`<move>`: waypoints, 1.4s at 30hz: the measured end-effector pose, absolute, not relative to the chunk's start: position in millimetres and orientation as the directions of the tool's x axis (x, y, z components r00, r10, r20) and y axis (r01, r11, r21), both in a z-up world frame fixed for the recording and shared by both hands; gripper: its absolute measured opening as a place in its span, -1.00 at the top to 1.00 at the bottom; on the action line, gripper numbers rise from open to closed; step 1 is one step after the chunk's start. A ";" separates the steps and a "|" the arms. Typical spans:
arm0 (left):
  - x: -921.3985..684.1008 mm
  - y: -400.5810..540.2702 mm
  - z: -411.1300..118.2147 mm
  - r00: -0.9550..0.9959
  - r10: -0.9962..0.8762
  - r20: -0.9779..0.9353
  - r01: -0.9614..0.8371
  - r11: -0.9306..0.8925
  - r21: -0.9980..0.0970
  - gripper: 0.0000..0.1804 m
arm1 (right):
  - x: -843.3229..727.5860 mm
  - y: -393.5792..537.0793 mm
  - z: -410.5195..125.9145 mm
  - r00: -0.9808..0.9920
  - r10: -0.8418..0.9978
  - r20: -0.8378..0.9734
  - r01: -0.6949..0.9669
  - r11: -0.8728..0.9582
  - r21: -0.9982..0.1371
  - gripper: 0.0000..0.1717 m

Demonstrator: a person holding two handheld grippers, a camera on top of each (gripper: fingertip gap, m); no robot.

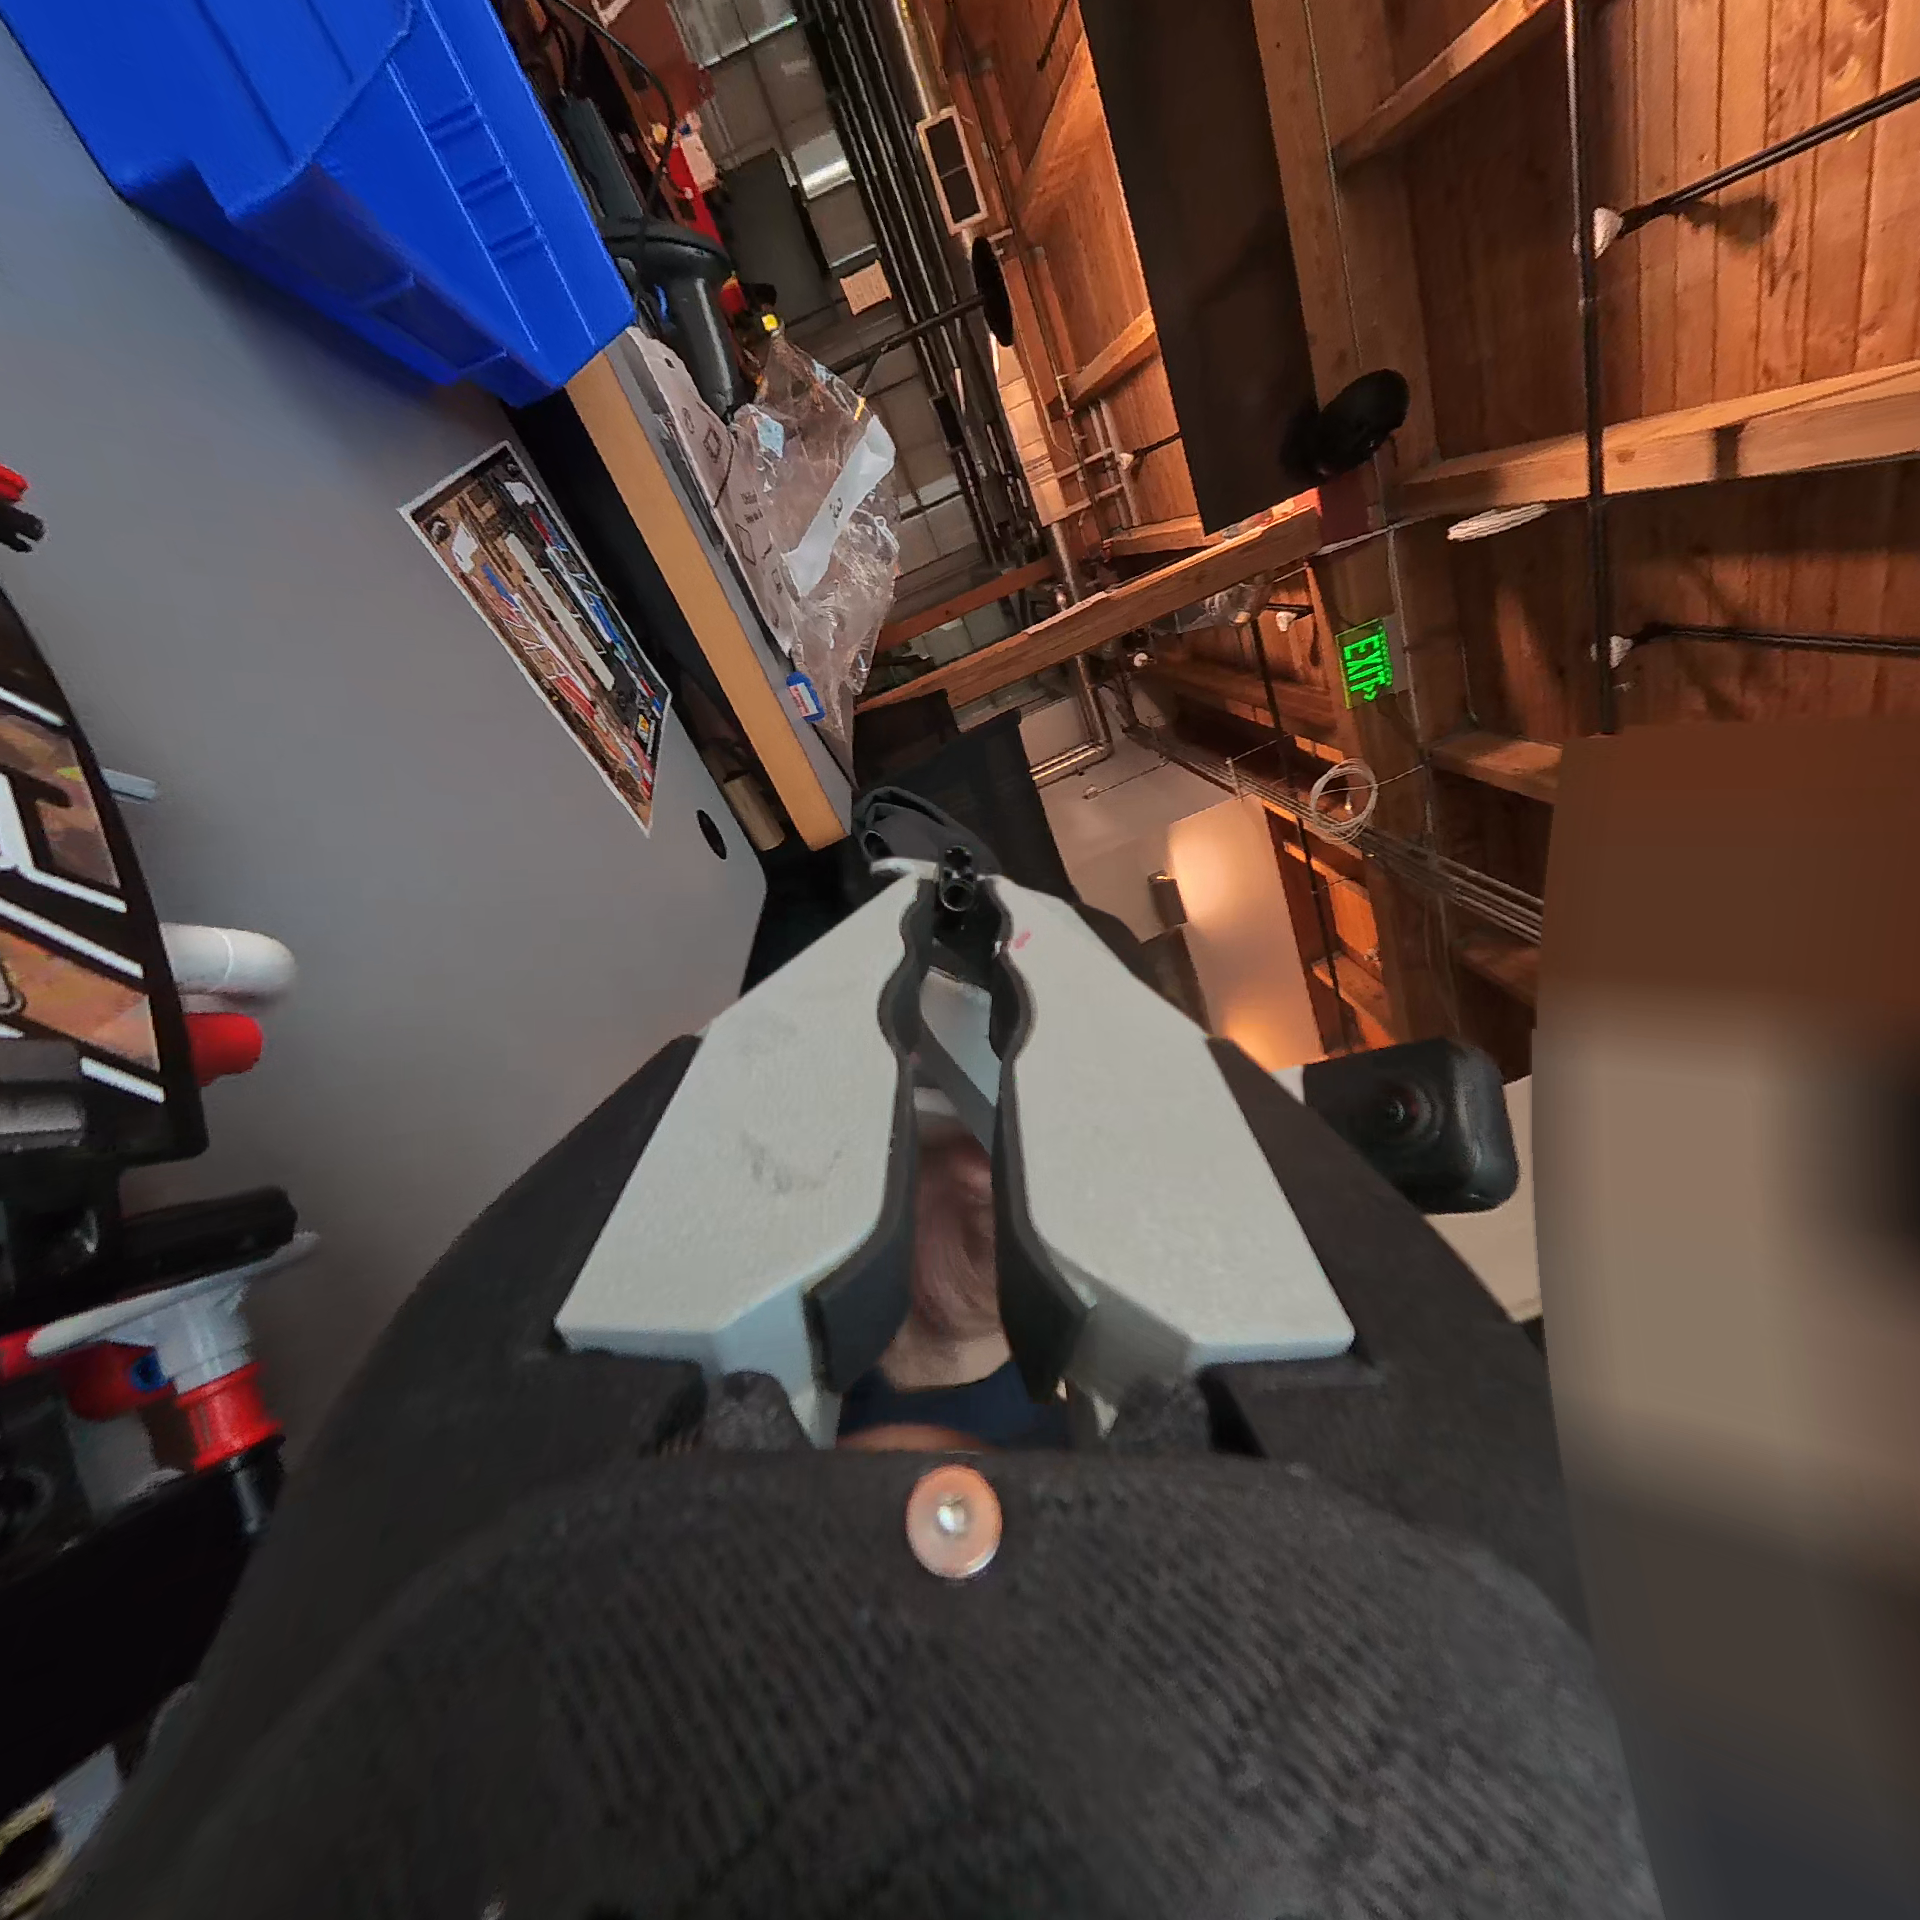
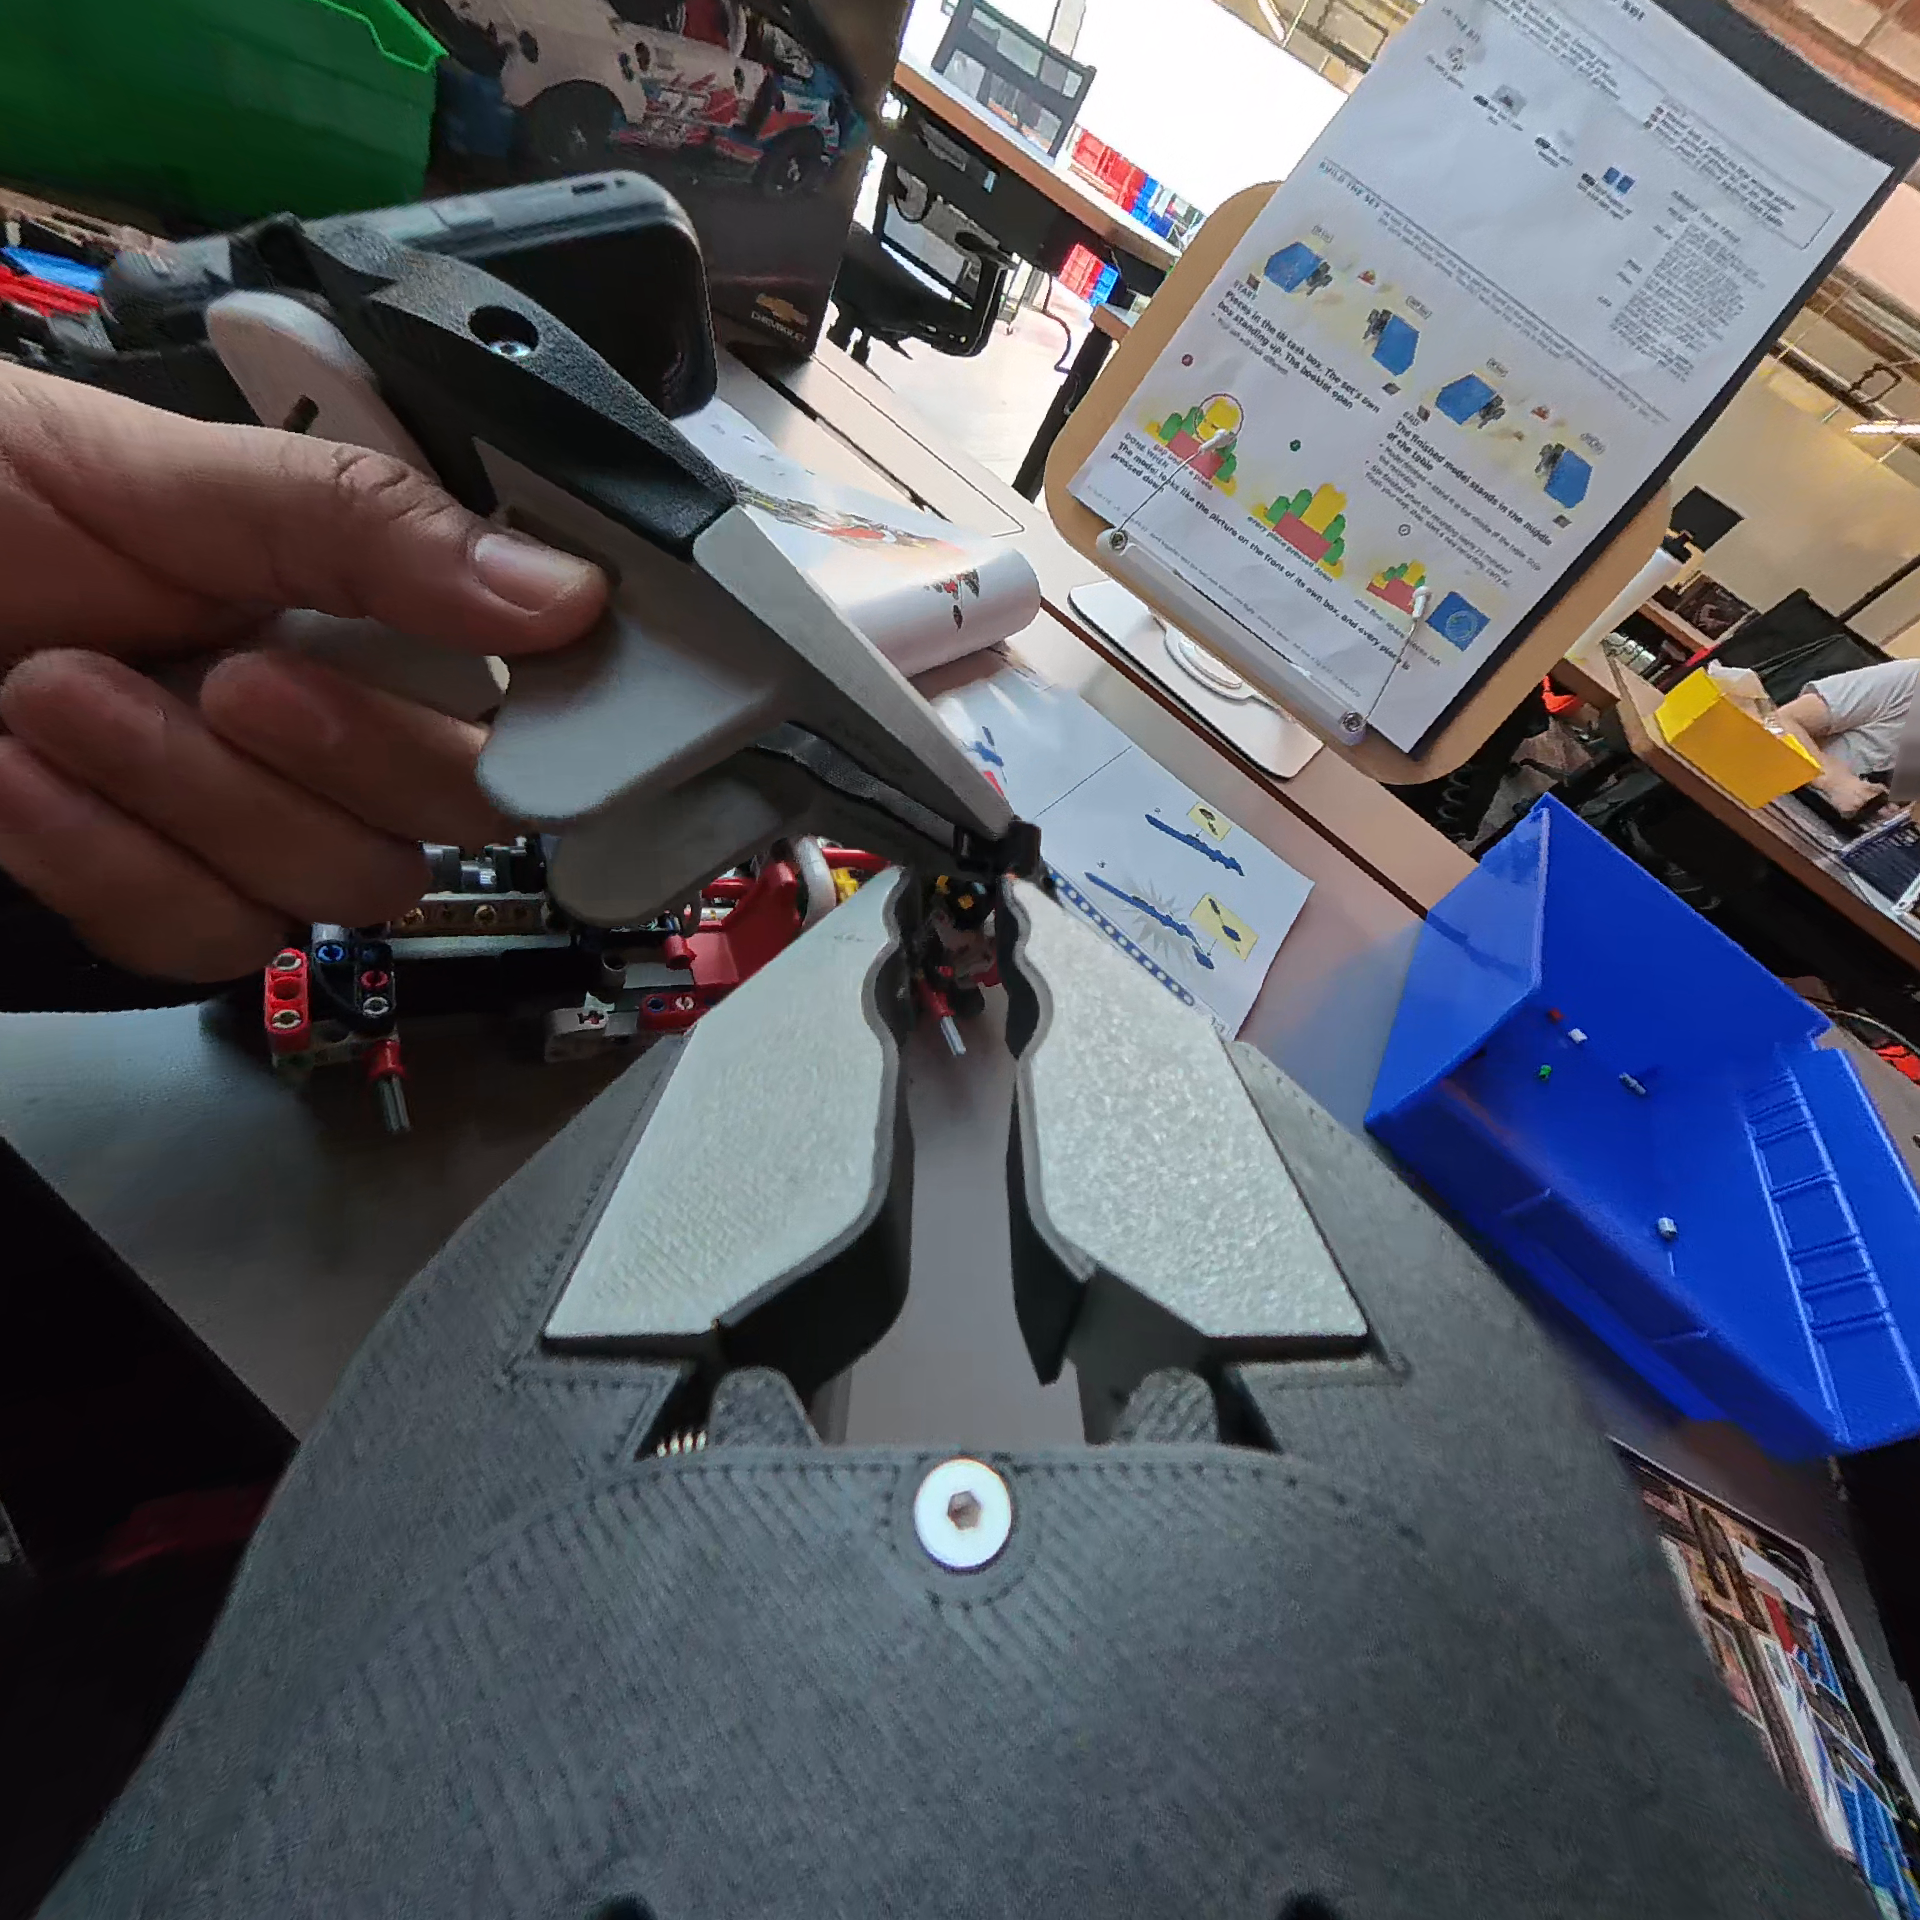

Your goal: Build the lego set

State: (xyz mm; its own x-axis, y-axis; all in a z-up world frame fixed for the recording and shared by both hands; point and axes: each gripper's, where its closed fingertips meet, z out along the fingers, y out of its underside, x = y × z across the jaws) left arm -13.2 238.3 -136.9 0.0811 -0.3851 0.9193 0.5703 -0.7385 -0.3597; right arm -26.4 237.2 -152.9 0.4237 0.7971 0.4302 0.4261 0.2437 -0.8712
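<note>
Presently the left gripper (image 1: 957, 920) is all but closed, its fingertips pinching a small black piece (image 1: 954, 881) with round holes in its end. The piece is clear of the table (image 2: 260, 1195) and sticks out a little past the tips. In the right wrist view the same gripper comes in from the left, held by a hand (image 2: 208, 675), and its piece lies just beside the right gripper (image 2: 956, 894), at the tip of that gripper's right-hand finger. The right gripper's jaws stand a narrow way apart. Black, yellow and red parts of the brick model (image 2: 644, 966) show in the gap, but whether the pads press on them cannot be told. The model stands on the table, with a printed sheet (image 2: 1174, 894) behind it and a blue bin (image 2: 1662, 1143) off to the right. By its look the piece is hard moulded plastic: very light, stiff, smooth and not fragile. It is probably liable to twist or spring out of a pinch taken on its rounded ends. Its flat sides seem the better hold, with the holes left free. The present bite is shallow, so side pressure could turn the piece.
</note>
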 end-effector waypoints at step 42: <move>-215.0 133.3 -176.4 0.924 -0.382 0.004 -0.181 -0.447 -0.876 0.93 | 11.4 67.5 -346.7 -0.463 0.870 0.170 0.668 0.469 -0.578 0.91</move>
State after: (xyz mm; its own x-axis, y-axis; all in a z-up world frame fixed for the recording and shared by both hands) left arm -215.0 133.3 -176.4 0.9240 -0.3823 0.0037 -0.1814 -0.4470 -0.8760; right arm 11.4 67.5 -346.7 -0.4633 0.8698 0.1701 0.6676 0.4687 -0.5784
